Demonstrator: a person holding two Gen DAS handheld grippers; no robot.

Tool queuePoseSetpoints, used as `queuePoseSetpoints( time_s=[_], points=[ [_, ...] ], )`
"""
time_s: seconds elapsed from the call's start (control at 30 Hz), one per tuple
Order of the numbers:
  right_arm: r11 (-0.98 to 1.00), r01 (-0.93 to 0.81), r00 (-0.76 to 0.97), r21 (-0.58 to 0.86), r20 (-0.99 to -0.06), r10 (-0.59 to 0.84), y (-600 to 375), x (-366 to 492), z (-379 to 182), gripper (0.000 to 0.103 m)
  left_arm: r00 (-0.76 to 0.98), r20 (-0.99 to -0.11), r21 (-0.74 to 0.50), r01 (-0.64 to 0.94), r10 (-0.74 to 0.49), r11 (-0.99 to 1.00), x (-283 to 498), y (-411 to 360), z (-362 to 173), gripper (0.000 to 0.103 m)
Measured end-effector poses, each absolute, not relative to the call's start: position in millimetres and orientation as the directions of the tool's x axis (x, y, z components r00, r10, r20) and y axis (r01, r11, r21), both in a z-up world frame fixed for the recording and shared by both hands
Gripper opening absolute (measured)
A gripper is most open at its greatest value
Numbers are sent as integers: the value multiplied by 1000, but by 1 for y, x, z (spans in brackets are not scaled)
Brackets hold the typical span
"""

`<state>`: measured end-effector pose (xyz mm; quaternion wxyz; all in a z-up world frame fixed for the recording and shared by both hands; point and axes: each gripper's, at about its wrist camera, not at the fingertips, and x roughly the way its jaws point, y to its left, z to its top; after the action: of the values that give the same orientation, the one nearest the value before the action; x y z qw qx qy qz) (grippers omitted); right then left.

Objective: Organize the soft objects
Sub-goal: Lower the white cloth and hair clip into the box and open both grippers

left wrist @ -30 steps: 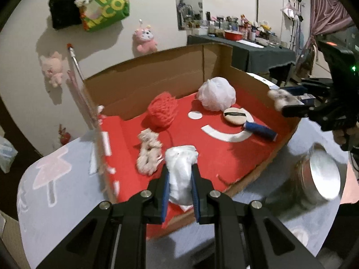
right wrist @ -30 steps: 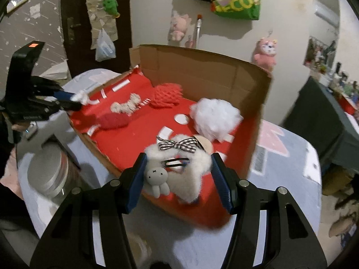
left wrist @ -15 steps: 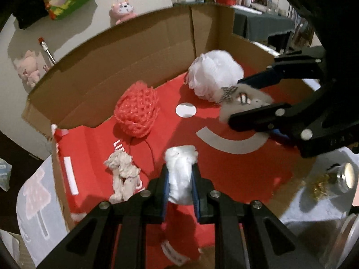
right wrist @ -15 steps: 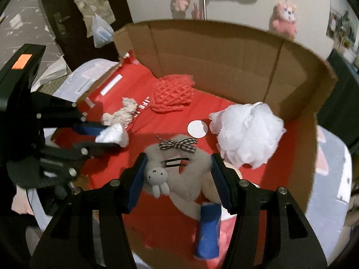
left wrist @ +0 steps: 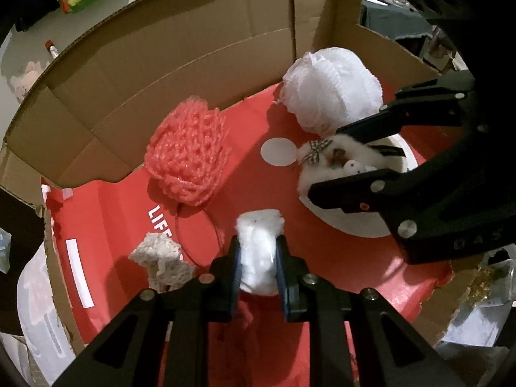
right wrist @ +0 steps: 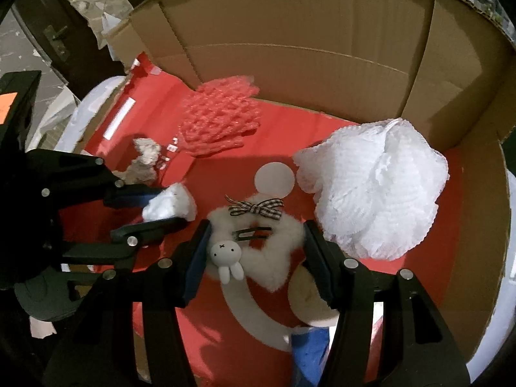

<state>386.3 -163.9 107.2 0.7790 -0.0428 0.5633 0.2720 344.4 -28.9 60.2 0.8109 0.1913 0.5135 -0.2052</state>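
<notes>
My left gripper [left wrist: 258, 258] is shut on a white cotton wad [left wrist: 259, 251], held low over the red floor of the cardboard box [left wrist: 193, 48]. The same wad [right wrist: 171, 204] shows in the right wrist view at centre left. My right gripper [right wrist: 256, 248] is shut on a fluffy cream plush [right wrist: 258, 242] with a checked bow, a hair clip and a small white rabbit; that plush [left wrist: 338, 158] hangs beside the white mesh pouf [left wrist: 332, 90]. On the box floor lie a pink knitted net [left wrist: 188, 154], the pouf [right wrist: 377, 187] and a beige crochet piece [left wrist: 163, 266].
Tall brown walls [right wrist: 306, 32] close the box at the back and right. A blue-wrapped item [right wrist: 309, 348] and a round cream puff [right wrist: 309, 303] lie under my right gripper. A clear bag of gold bits [left wrist: 483, 277] sits outside the box at the right.
Both grippers have come forward and down, from outside the box's front edge to low over its red floor, each still holding its soft thing. They now hang close together.
</notes>
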Motion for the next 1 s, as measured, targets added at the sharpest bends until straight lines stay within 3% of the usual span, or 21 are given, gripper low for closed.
queuePoseSetpoints(
  time_s=[0.57, 0.63, 0.7, 0.93, 1.0],
  points=[
    [859, -480, 243, 177, -914, 324, -152, 389, 99, 56, 395, -907, 93, 523, -144, 847, 349, -27, 58, 24],
    [860, -480, 247, 173, -914, 322, -151, 389, 99, 56, 398, -906, 93, 519, -144, 849, 349, -26, 59, 28],
    [859, -481, 247, 175, -913, 324, -151, 389, 99, 56, 398, -905, 85, 517, -151, 852, 349, -26, 60, 41],
    [864, -469, 256, 181, -909, 329, -158, 387, 105, 58, 415, -895, 84, 515, -163, 853, 344, -22, 68, 51],
    [867, -464, 259, 185, -907, 332, -161, 385, 108, 60, 432, -886, 87, 509, -167, 857, 340, -21, 74, 58]
  ],
)
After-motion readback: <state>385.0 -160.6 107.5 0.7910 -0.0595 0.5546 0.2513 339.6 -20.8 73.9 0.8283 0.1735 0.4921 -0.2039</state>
